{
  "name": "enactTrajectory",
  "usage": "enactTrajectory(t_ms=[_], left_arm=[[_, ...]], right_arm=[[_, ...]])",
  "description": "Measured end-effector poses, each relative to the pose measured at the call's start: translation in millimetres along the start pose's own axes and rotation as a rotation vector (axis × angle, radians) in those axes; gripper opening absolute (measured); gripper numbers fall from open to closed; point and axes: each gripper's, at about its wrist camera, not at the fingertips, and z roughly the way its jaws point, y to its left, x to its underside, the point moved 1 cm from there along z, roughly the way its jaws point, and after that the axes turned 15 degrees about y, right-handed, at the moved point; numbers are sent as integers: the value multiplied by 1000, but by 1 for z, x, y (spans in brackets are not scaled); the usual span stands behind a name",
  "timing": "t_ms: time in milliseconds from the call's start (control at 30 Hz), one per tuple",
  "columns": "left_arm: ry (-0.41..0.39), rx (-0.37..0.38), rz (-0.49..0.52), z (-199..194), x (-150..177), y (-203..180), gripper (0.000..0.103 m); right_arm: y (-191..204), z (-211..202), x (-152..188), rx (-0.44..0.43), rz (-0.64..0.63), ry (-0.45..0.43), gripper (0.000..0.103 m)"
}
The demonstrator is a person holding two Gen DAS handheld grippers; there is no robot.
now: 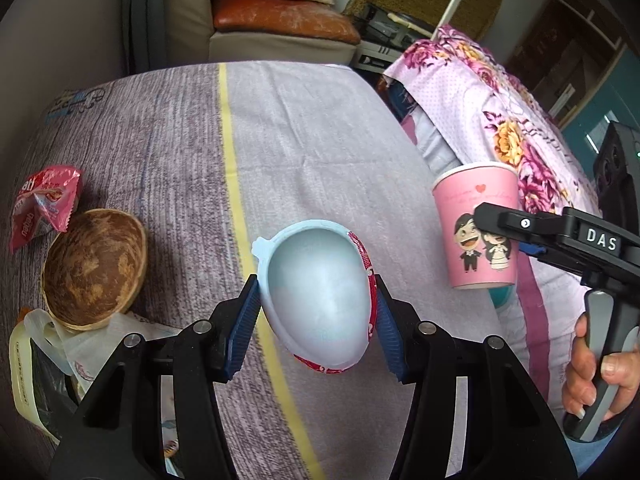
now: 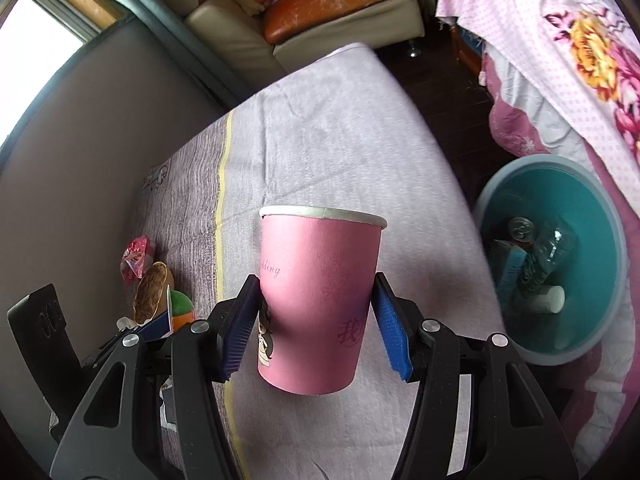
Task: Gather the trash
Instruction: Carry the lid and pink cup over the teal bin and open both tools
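My left gripper (image 1: 316, 316) is shut on a pale blue egg-shaped plastic shell (image 1: 320, 300) with a red wrapper edge, held above the cloth-covered table (image 1: 320, 140). My right gripper (image 2: 316, 320) is shut on a pink paper cup (image 2: 320, 300), upright and held above the table; the cup also shows in the left wrist view (image 1: 480, 228), with the right gripper (image 1: 486, 214) clamped on it. A teal trash bin (image 2: 600, 216) stands on the floor to the right of the table, holding a can, a bottle and other trash.
A brown coconut-shell bowl (image 1: 94, 268) and a pink snack wrapper (image 1: 44, 204) lie at the table's left. A plastic bag (image 1: 48, 360) sits near the front left. A floral bedspread (image 1: 500, 120) lies to the right, a sofa (image 1: 280, 20) behind.
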Motion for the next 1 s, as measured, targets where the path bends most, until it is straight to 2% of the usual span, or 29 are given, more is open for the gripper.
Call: enactTrajectory(t_ms=[300, 667, 1000], left_arm=[[22, 0, 98, 9, 0, -53, 55], [53, 9, 257, 31, -13, -140, 55], [105, 1, 385, 67, -27, -216, 55]], right_arm=[[-46, -44, 28, 16, 54, -104, 54], [-133, -99, 56, 39, 215, -250, 54], [-191, -109, 64, 36, 306, -262, 55]])
